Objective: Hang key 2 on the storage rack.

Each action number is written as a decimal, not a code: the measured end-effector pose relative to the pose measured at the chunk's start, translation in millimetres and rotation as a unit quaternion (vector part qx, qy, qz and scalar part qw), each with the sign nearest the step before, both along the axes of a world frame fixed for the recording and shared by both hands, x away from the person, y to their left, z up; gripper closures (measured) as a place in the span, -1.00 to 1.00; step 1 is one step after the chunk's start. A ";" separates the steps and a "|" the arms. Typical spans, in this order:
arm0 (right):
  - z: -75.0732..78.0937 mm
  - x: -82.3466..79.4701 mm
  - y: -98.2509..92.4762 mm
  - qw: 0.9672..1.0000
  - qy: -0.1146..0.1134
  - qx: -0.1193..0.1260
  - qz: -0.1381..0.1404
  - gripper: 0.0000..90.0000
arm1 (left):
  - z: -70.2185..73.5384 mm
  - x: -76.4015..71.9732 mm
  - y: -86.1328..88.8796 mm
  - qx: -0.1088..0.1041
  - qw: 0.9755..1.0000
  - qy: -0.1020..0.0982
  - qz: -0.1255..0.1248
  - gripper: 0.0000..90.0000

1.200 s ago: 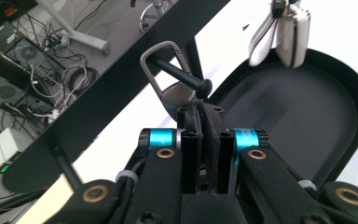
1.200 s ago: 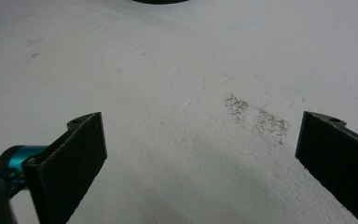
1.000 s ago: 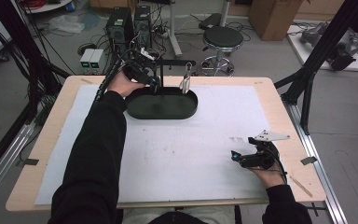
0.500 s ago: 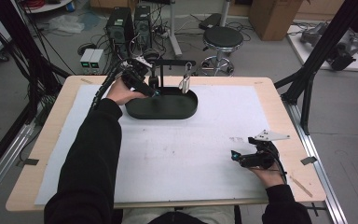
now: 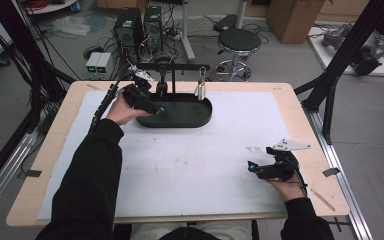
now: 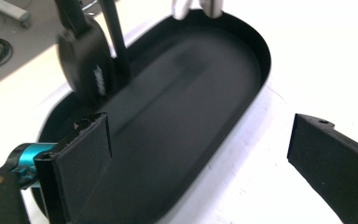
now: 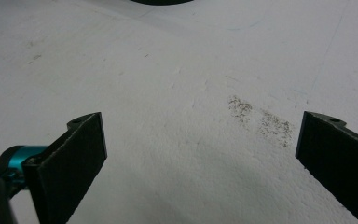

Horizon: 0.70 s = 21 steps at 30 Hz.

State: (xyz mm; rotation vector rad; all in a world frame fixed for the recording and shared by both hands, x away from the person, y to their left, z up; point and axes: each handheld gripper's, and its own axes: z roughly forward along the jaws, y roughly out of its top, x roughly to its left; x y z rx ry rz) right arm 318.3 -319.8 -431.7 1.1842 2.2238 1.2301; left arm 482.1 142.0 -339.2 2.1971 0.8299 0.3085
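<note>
A black oval tray lies at the far middle of the white mat, with a black rack standing over it. From the rack hang a round black piece and a pale silvery piece. My left gripper hovers over the tray's left end, just in front of the black piece. Its jaws have just been opening, and they stand open with nothing between them. My right gripper rests open on the mat at the near right, holding nothing.
The white mat covers most of the wooden table. A faint brown smudge marks the mat ahead of the right gripper. Behind the table stand computer towers and a stool. Black frame posts rise at the right edge.
My left gripper has drawn back from the rack's black hanging piece, leftward and down to the tray's left end. The right hand has not moved.
</note>
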 end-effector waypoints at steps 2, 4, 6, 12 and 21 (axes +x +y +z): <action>-0.3 0.4 0.0 1.000 0.001 0.000 0.000 -0.98 | -3.8 -3.6 2.1 0.002 1.000 0.004 -0.001 -0.85; -0.8 0.9 0.4 1.000 0.002 -0.001 0.001 -0.98 | -7.2 -7.6 5.3 0.001 1.000 0.003 -0.003 -0.85; -1.1 1.1 1.0 1.000 0.002 -0.001 0.002 -0.98 | -9.8 -9.8 8.0 0.004 1.000 0.013 -0.007 -0.85; -1.1 1.1 1.8 1.000 0.004 -0.001 0.002 -0.98 | -16.3 -20.5 18.8 -0.001 1.000 0.010 0.005 -0.85; -1.3 0.9 2.3 1.000 0.006 -0.001 0.001 -0.98 | -21.4 -40.6 33.7 0.004 1.000 -0.004 0.015 -0.85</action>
